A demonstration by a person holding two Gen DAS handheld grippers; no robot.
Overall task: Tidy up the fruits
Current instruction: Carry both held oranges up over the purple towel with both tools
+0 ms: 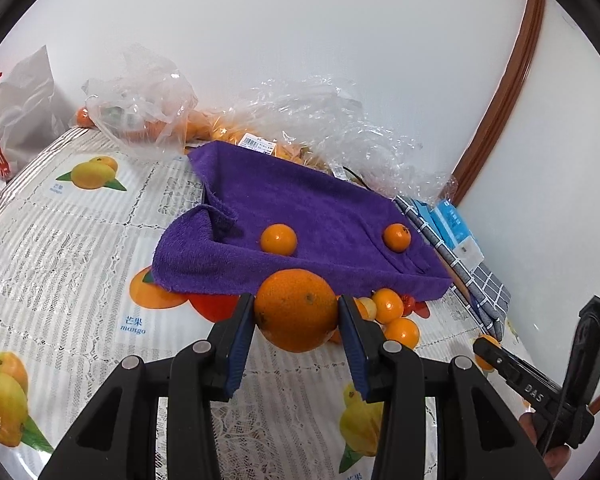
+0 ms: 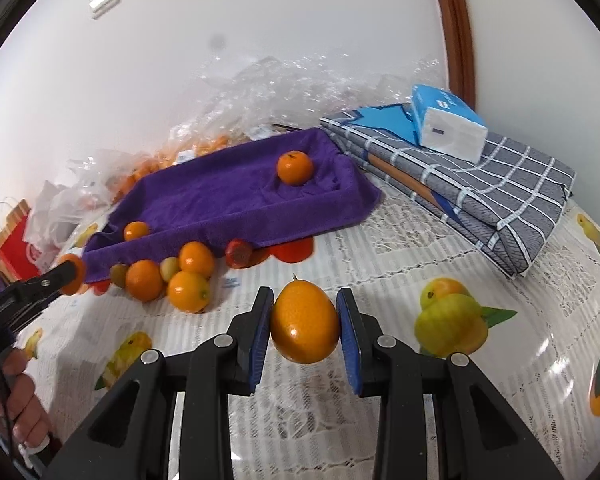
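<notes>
In the left wrist view, a white shopping bag [image 1: 16,120] sits at the far left edge, with clear plastic bags [image 1: 148,100] of orange fruit behind it along the wall. The counter [image 1: 60,240], under a fruit-printed cover, fills the left and bottom of the frame. At centre a purple towel [image 1: 300,220] is draped over a tray, and two small oranges lie on it: one at centre [image 1: 278,239], one toward the right [image 1: 397,237].

Low in the frame, the left tool [image 1: 297,316] is clenched on a large orange [image 1: 296,310], which sits squarely between the two blue pads, just in front of the towel's near edge. Right of it, loose small oranges [image 1: 392,312] lie on the counter against the towel edge. At the lower right the other tool appears side-on.

In the right wrist view, a red bag [image 2: 18,248] stands at the left edge. The left tool enters from the left, its orange partly seen at the tip. Right of that, a cluster of small fruits [image 2: 172,276] lies on the counter at the towel's [image 2: 228,196] near corner; one orange [image 2: 136,231] rests on the towel's lower left and another [image 2: 295,168] at its upper right.

At bottom centre the right tool [image 2: 305,326] grips an oval orange fruit [image 2: 305,322] between its pads, stem end up, above the counter [image 2: 380,248] and well in front of the towel. At the upper right lies a folded grey checked cloth [image 2: 480,200] with a tissue pack [image 2: 448,124] on top.
</notes>
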